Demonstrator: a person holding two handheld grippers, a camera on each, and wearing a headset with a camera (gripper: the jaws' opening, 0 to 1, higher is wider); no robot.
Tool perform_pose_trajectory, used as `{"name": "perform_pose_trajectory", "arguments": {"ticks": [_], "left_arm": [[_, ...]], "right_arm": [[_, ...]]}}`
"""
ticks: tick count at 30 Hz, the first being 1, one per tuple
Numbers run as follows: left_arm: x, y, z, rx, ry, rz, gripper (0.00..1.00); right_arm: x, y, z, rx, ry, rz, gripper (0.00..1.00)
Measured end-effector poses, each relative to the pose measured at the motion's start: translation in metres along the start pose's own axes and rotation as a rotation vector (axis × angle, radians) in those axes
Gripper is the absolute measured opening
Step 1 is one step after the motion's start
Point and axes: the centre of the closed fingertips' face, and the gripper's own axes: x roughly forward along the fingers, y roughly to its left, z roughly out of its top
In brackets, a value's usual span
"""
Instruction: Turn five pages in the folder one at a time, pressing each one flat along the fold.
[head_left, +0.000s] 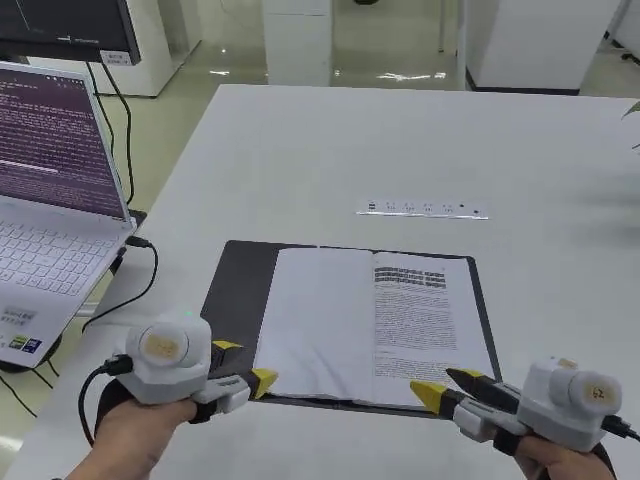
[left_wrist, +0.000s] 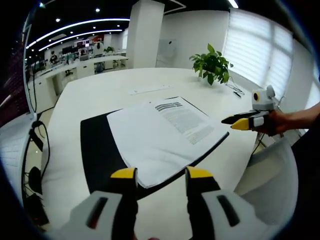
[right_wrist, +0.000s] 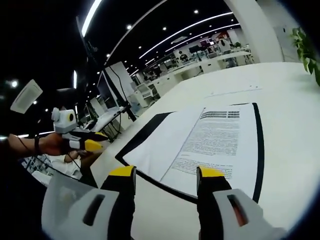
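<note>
An open black folder (head_left: 238, 285) lies flat on the white table, with a blank page (head_left: 315, 315) on its left and a printed page (head_left: 425, 315) on its right. My left gripper (head_left: 245, 365) hovers open just off the folder's near left corner, nothing between its yellow tips. Open too, my right gripper (head_left: 450, 388) sits at the near right corner, its tips over the printed page's lower edge. In the left gripper view the folder (left_wrist: 97, 150) lies ahead and the right gripper (left_wrist: 237, 121) enters from the right. The right gripper view looks over the printed page (right_wrist: 215, 140).
An open laptop (head_left: 45, 215) with cables stands at the table's left edge. A white power strip (head_left: 422, 209) lies beyond the folder. A potted plant (left_wrist: 212, 62) stands on the far table end. White table (head_left: 400, 140) stretches behind the folder.
</note>
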Motion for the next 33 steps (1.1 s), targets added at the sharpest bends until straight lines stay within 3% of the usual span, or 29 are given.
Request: {"name": "perform_pose_trajectory", "arguments": {"ticks": [11,18,26,29,33], "left_arm": [[-0.024,-0.001,0.007,0.009,-0.038,0.036,0.46],[-0.033,0.004,0.01,-0.032,-0.064,0.083,0.55],[-0.045,0.013,0.013,-0.053,-0.072,0.133,0.65],[-0.049,0.015,0.013,-0.08,-0.09,0.146,0.67],[-0.051,0.017,0.01,-0.086,-0.085,0.158,0.68]], "right_arm": [[-0.033,-0.007,-0.006,-0.072,0.027,-0.04,0.55],[-0.051,-0.011,-0.008,-0.097,0.042,-0.071,0.62],[-0.068,-0.025,-0.003,-0.073,0.026,-0.107,0.68],[-0.07,-0.031,-0.003,-0.061,0.036,-0.111,0.68],[-0.072,-0.034,-0.001,-0.057,0.037,-0.117,0.68]]}}
